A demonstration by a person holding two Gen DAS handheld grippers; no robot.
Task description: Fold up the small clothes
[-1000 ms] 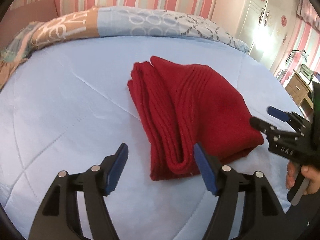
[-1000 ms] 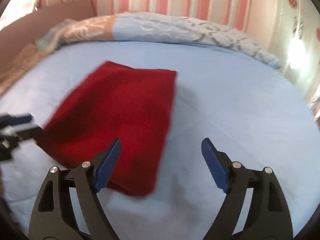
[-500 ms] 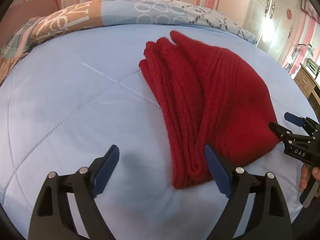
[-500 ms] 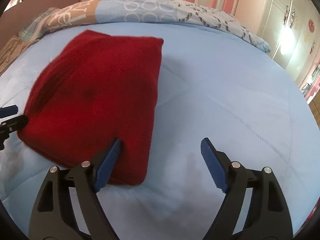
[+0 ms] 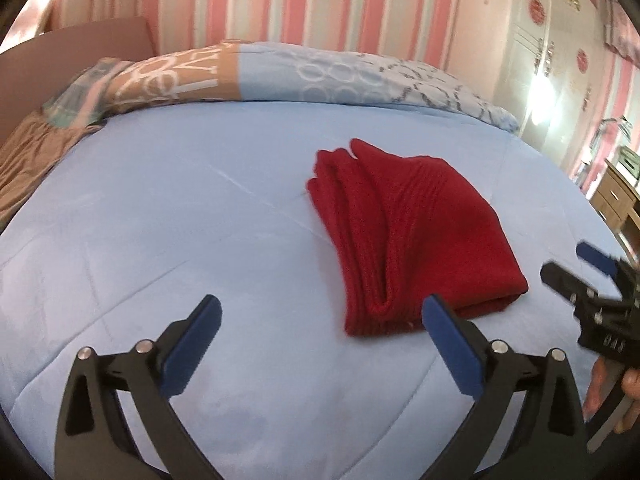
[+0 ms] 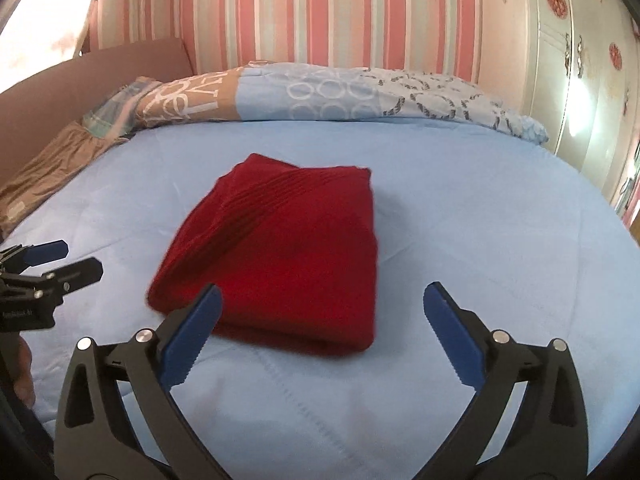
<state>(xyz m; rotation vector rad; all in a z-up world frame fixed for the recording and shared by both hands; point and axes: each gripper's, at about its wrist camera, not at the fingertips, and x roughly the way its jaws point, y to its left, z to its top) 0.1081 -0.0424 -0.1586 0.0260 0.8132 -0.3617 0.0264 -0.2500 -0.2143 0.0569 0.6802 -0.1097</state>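
Your left gripper [image 5: 320, 332] and right gripper [image 6: 322, 330] are both released, holding nothing. Ribbed red knit [image 6: 280, 256] lies folded into a thick wedge on the quilted blue bedspread [image 6: 500, 240].

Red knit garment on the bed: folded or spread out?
Folded. The red knit garment lies as a compact bundle with stacked layered edges showing.

Folded red knit garment [image 6: 280, 256] lies on the blue bedspread [image 6: 480, 240], right tool [image 6: 320, 320] spread wide, empty.

Red sweater [image 6: 280, 256] ribbed matt knit; blue bedsheet [image 6: 480, 208] smooth quilted cloth.
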